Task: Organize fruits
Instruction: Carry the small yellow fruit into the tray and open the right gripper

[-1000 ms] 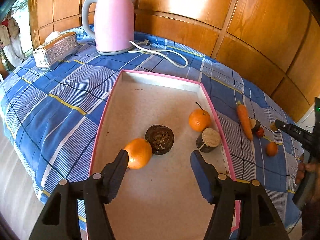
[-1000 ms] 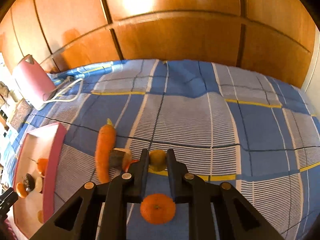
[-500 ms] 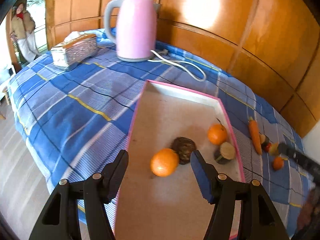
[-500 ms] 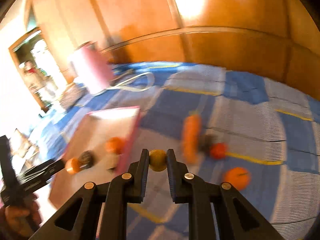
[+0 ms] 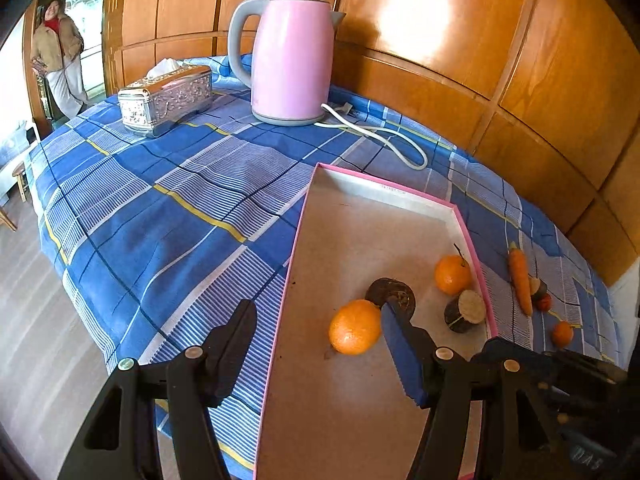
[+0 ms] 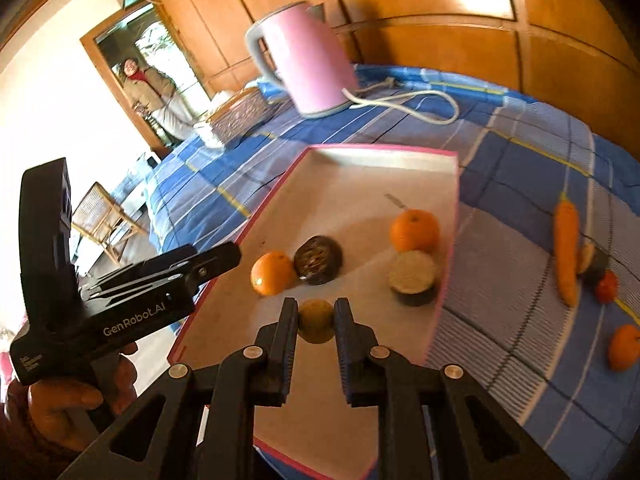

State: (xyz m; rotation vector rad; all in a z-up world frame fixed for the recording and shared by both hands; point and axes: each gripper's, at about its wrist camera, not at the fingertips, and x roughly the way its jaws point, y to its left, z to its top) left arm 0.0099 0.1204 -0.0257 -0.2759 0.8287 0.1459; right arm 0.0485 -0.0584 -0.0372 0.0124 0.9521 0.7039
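A pink-rimmed tray point(image 5: 304, 240) point(image 6: 372, 152) lies on the blue checked cloth. In it are two oranges point(image 5: 354, 333) point(image 5: 452, 274), a dark round fruit point(image 5: 391, 290) and a cut dark fruit half point(image 5: 465, 311). My left gripper point(image 5: 320, 336) is open and empty over the tray's near left rim. My right gripper point(image 6: 316, 320) is shut on a small yellow-brown fruit point(image 6: 316, 321), held above the tray's near part. On the cloth right of the tray lie a carrot point(image 6: 566, 248), a small red fruit point(image 6: 606, 286), a dark piece point(image 6: 592, 260) and an orange point(image 6: 624, 347).
A pink kettle point(image 5: 290, 60) with a white cord point(image 5: 380, 136) stands behind the tray. A silver tissue box point(image 5: 166, 98) sits at the far left. Wood panelling backs the table. A person point(image 5: 60, 68) stands in the doorway. The table edge drops to the floor on the left.
My right gripper has lifted the yellow-brown fruit off the cloth and swung left over the tray. My left gripper has pulled back and left, off the orange it was beside.
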